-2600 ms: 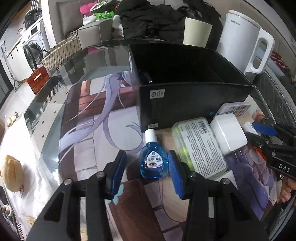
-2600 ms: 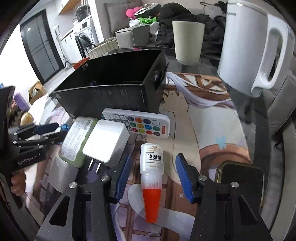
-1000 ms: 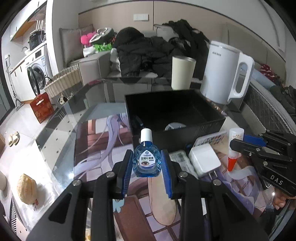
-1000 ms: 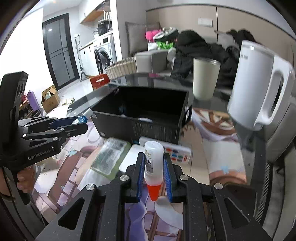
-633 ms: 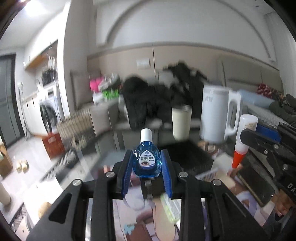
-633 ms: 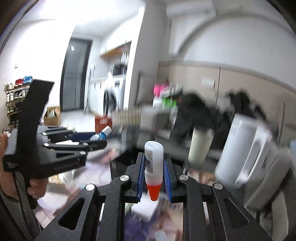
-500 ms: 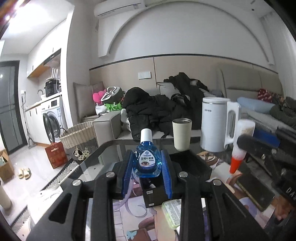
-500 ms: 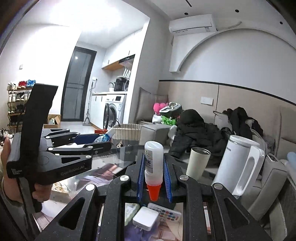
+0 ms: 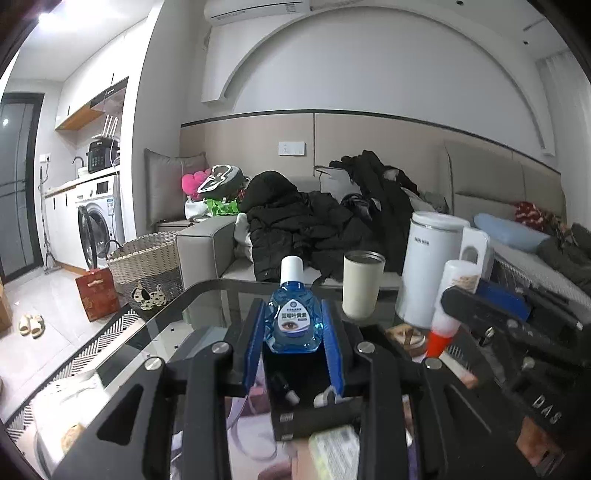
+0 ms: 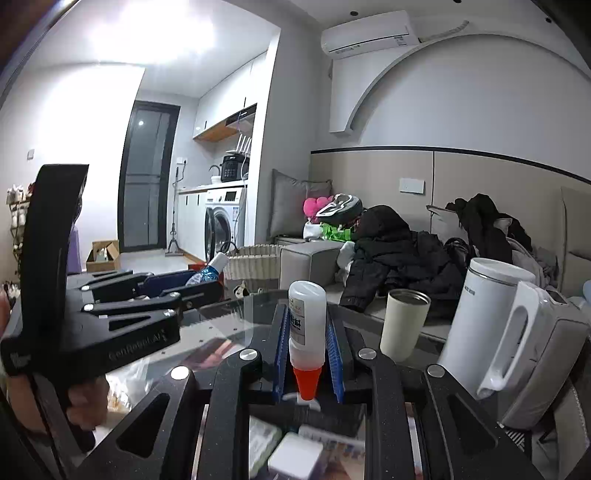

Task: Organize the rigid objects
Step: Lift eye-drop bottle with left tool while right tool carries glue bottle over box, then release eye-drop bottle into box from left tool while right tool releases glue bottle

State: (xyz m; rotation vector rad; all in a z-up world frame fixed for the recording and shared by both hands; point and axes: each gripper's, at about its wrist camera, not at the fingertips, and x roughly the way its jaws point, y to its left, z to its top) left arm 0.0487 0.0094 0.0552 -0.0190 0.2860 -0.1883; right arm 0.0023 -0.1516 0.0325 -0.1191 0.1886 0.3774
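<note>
Left wrist view shows my left gripper [image 9: 293, 345] pinching the blue eye-drop bottle [image 9: 293, 325], now raised off the mat and hanging above the black box [image 9: 314, 413]; my right gripper [image 10: 308, 356] likewise clamps the white orange-tipped bottle [image 10: 306, 332] — both lifted since a moment back, so dropping them in looks next. Beyond stand the beige tumbler [image 9: 362, 283] and white kettle [image 9: 430, 271] — near the box, worth avoiding.

1. Bright white ceiling light [image 10: 147, 33] blows out overhead, glaring across the pale walls
2. Strong fisheye bending and dark corners ring both views
3. Glossy glass tabletop [image 9: 207, 295] carries soft reflections
4. Near foreground looks blurred, sofa area sharp
</note>
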